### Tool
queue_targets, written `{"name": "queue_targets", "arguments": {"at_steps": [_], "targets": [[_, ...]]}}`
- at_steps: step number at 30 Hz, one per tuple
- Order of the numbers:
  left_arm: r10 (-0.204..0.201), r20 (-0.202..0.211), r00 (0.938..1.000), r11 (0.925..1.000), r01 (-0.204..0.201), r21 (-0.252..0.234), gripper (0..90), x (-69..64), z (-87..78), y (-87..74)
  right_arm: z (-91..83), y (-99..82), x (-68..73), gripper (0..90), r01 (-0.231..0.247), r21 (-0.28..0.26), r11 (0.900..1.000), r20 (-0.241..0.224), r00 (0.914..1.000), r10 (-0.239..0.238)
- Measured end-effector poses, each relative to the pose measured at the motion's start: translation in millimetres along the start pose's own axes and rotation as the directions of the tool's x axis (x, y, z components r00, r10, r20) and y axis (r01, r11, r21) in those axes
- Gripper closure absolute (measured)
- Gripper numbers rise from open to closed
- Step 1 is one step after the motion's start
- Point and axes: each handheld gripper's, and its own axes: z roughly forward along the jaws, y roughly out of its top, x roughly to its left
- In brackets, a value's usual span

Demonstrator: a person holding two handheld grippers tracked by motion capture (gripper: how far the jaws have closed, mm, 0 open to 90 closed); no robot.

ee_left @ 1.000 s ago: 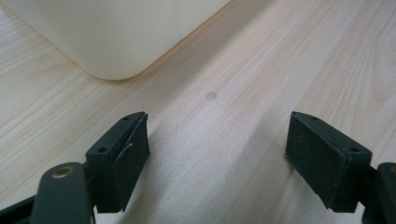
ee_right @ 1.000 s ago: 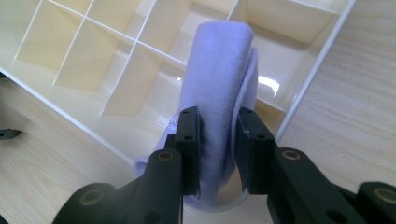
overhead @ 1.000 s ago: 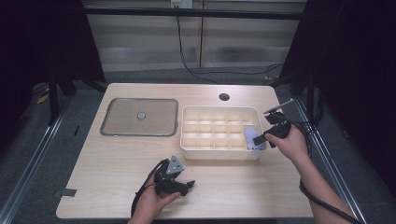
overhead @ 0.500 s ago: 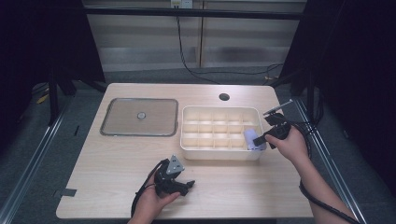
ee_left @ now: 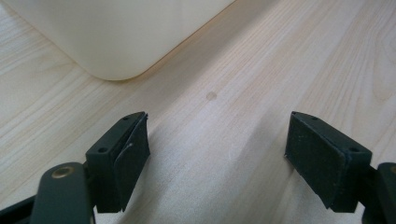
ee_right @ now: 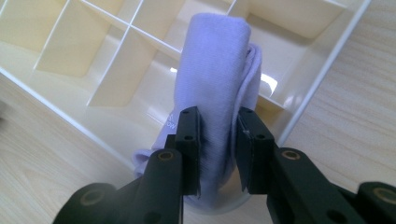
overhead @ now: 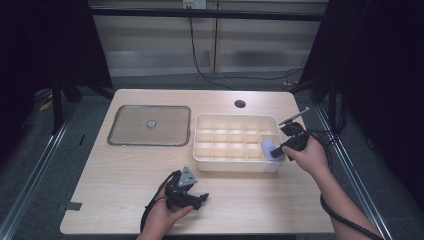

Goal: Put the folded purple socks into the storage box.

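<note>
**Op:** Two grippers in the high view. My right gripper (overhead: pixel 278 150) is at the near right corner of the white divided box (overhead: pixel 235 122), and a pale lilac rolled cloth (overhead: pixel 270 149) stands at that corner. My left gripper (overhead: pixel 196 199) rests low on the tabletop (overhead: pixel 125 170), well apart from the box. A clear lid (overhead: pixel 149 125) lies flat beside the box on its left.

**Obs:** Is the cloth down in a compartment?

**Op:** From up there I cannot tell; it sits at the corner cell, partly over the rim.

**Obs:** And the left gripper view?

**Op:** Its fingers (ee_left: pixel 126 156) stand wide with nothing between them, just bare wood grain. A rounded corner of the box (ee_left: pixel 112 37) lies ahead.

**Obs:** Right gripper view?

**Op:** Its fingers (ee_right: pixel 189 140) are narrow and pinch the rolled cloth (ee_right: pixel 217 60) on both sides. The roll points out over the dividers (ee_right: pixel 126 28), and its near end hangs past the box rim on my side.

**Obs:** So which step is this?

**Op:** I judge it as placing the cloth in the corner compartment, with the grip not yet let go. Next I'd need to line the roll up with one cell, lower it clear of the rim and dividers, then spread the fingers.
</note>
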Motion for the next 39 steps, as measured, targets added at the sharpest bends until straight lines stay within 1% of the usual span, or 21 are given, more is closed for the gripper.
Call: {"name": "queue_targets", "arguments": {"at_steps": [4,6,8,15,19,23,34,39], "targets": [[0.0,0.0,1.0,1.0,0.0,0.0,21.1,0.0,0.0,0.0,1.8,-0.1,1.3,73.1,0.006,0.011,0.9999,0.014,0.9999,-0.006],[0.0,0.0,1.0,1.0,0.0,0.0,21.1,0.0,0.0,0.0,4.7,0.0,3.4,73.2,0.023,0.031,0.9992,0.033,0.9992,-0.024],[0.002,-0.001,1.0,1.0,-0.002,0.001,21.1,0.1,-0.1,0.0,7.2,0.3,5.2,73.2,0.033,0.041,0.9986,0.047,0.9983,-0.035],[0.003,-0.001,1.0,1.0,-0.003,0.002,21.1,0.2,-0.1,0.0,9.6,0.1,5.7,73.2,0.037,0.045,0.9983,0.048,0.9981,-0.039],[0.003,0.0,1.0,1.0,-0.003,0.003,21.1,0.1,-0.3,0.1,11.3,0.5,6.9,73.2,0.039,0.055,0.9977,0.057,0.9975,-0.042],[0.002,0.0,1.0,1.0,-0.002,0.002,21.1,0.1,-0.1,0.0,12.8,0.2,7.2,73.3,0.043,0.055,0.9976,0.067,0.9966,-0.047],[0.001,0.0,1.0,1.0,-0.001,0.0,21.1,0.1,0.0,0.0,17.1,0.1,8.5,73.3,0.044,0.063,0.997,0.077,0.9958,-0.049],[0.003,0.001,1.0,1.0,-0.003,0.002,21.1,0.3,-0.1,0.0,17.6,0.3,9.7,73.1,0.053,0.069,0.9962,0.087,0.9944,-0.059]]}}
